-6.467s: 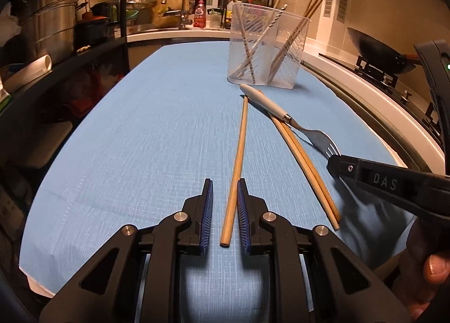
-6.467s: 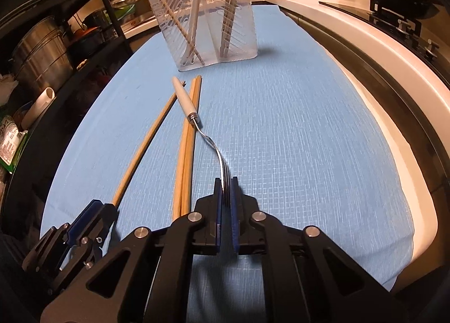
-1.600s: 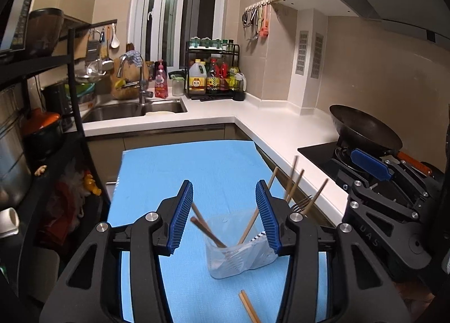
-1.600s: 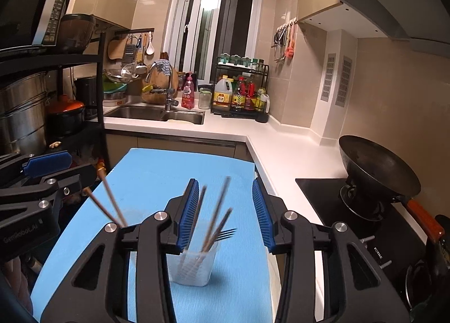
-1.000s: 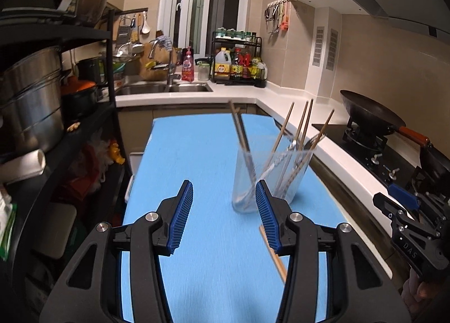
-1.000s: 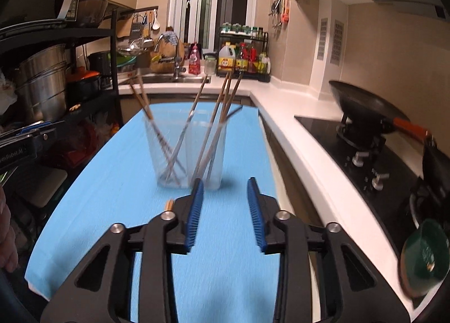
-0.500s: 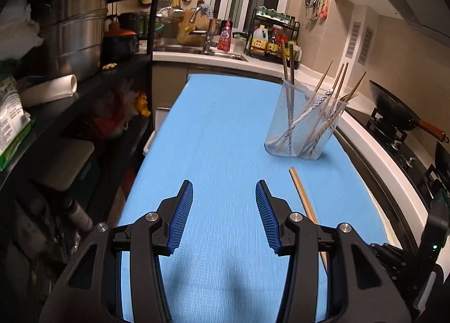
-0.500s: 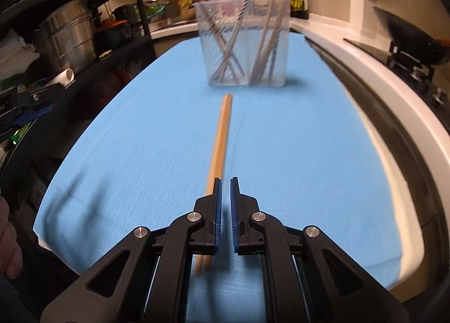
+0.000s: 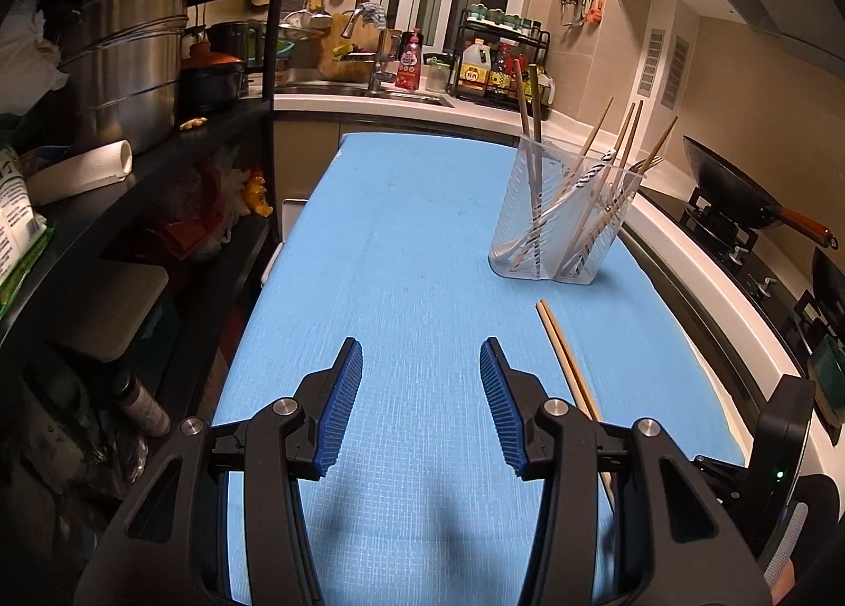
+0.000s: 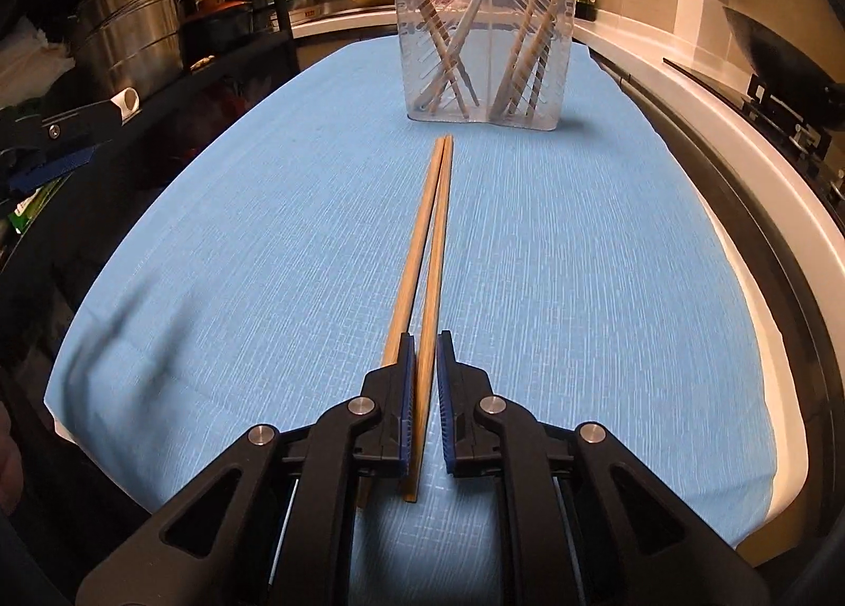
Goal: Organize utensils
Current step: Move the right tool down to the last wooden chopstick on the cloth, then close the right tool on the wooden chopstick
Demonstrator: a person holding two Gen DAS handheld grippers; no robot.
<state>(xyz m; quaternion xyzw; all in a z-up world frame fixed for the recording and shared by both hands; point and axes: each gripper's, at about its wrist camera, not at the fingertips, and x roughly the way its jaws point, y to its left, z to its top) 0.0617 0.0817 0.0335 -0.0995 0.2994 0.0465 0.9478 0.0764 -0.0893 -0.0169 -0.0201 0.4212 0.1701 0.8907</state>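
Both tools are coming down from above the holder to the near end of the worktop, so the drop-off is done and a new pick is starting. The fork and the single stick that were lying on the cloth seconds ago are now standing in the holder with the other utensils. Only the last pair of chopsticks is left out, lying flat side by side on the blue cloth, far tips just short of the holder. The right tool is sitting low over their near ends. Its jaws, nearly shut half a second ago with the sticks off to their left, are now opening a little. One stick is running between the pads, leaning on the left pad with a gap to the right pad, so it is not being gripped yet. The other stick is passing outside and under the left finger. The left tool is hanging released and empty over bare cloth, left of the pair, wide as before. Likely a re-aim: the right tool is catching one stick only, and may need both in or two trips.
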